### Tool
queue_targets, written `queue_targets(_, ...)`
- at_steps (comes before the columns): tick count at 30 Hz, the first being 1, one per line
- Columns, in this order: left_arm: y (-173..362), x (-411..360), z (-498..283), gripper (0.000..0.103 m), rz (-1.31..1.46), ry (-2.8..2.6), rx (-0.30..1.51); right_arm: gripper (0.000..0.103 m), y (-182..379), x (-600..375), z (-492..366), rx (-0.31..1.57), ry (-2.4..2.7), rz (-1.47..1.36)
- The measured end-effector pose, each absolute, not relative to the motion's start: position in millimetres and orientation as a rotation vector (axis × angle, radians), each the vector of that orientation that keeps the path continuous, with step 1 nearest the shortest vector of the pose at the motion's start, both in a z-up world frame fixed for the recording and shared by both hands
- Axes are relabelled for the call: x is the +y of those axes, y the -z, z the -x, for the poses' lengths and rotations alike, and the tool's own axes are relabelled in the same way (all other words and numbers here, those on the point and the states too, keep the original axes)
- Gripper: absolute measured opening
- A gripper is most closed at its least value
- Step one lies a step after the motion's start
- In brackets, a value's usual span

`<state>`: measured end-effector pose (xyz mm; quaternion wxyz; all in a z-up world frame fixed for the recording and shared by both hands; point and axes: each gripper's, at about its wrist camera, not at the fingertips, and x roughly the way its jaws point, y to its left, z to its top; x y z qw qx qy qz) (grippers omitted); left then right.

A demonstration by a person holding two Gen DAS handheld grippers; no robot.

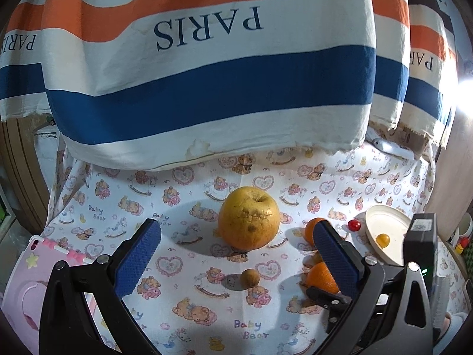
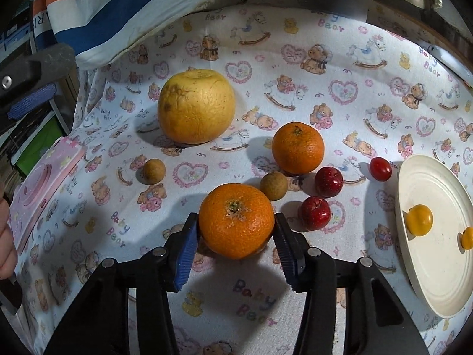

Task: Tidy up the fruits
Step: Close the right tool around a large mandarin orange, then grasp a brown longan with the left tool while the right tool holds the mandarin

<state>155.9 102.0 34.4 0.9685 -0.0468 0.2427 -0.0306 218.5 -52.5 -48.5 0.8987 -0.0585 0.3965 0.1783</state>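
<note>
Right wrist view: right gripper (image 2: 236,236) tilted steeply down over bear-print cloth (image 2: 340,59), blue pads touching both sides of near orange (image 2: 236,220), jaws partly closed on it. Second orange (image 2: 298,147), two red fruits (image 2: 328,182), cherry tomato (image 2: 380,169) visible here; white plate (image 2: 443,266) at right holds yellow tomatoes (image 2: 419,219). Left wrist view: left gripper (image 1: 236,251) wide open, empty, pointing at big yellow citrus (image 1: 249,218); striped PARIS cloth (image 1: 207,74) behind.

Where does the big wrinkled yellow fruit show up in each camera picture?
Left wrist view: big wrinkled yellow fruit, centre, on the bear-print cloth.
Right wrist view: upper left of centre.
Shared landmark: the round cream plate at the right edge in both.
</note>
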Motion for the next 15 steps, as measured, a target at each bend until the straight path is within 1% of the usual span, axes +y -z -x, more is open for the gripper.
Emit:
queue_targets(3,-31,105,-160,0.102,0.103,0.068,0.507,0.051,44,-59,-216,0.790,-0.370,0.087)
queue_targets(10,-15,104,-176,0.102,0.119,0.114,0.584,0.051,23,-69,-202,0.637,-0.337,0.079)
queue_targets(12,-8,102,-181,0.094,0.117,0.136,0.613,0.051,20,-71,-202,0.613,-0.322,0.076)
queue_targets(13,-6,101,-184,0.091,0.122,0.153,0.630,0.051,18,-72,-201,0.601,-0.313,0.079)
queue_targets(15,3,100,-190,0.080,0.147,0.196,0.684,0.051,16,-74,-201,0.585,-0.296,0.089)
